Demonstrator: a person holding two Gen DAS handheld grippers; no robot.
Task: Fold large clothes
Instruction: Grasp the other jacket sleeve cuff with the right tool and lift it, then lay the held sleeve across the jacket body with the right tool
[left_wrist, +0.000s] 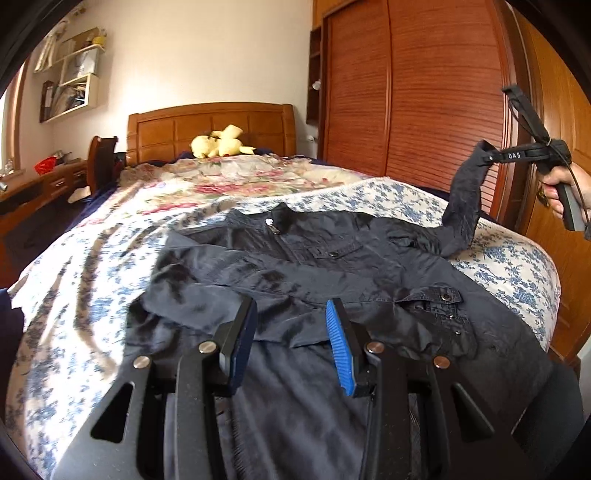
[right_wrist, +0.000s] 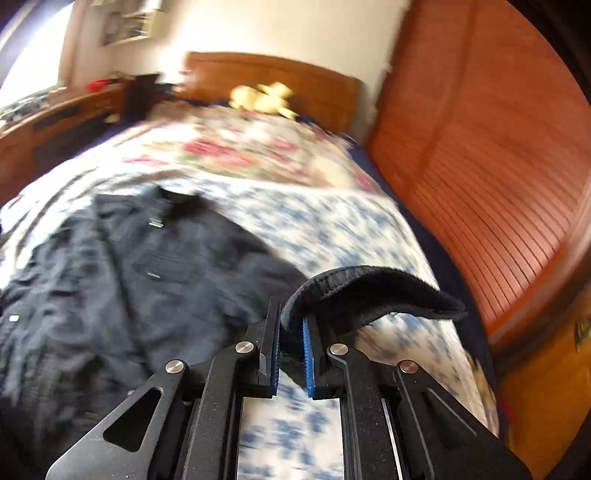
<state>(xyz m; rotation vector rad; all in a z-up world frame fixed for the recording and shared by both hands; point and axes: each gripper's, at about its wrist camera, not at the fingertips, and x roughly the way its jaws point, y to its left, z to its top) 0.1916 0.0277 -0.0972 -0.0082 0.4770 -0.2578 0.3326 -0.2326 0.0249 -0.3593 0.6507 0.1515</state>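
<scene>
Pinching the sleeve cuff (right_wrist: 369, 291) in my right gripper (right_wrist: 290, 332), I hold it up right of the jacket (left_wrist: 314, 266) spread on the bed (left_wrist: 498, 266), sleeve running back leftward toward my part-spread, empty left gripper (left_wrist: 291, 325).

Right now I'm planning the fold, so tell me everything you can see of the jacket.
The jacket is dark navy, thin and wrinkled, with a collar, zip front and snap-flap pockets. It lies front up on the floral bedspread. The right hand-held gripper is shut on one sleeve's cuff, lifting that sleeve.
</scene>
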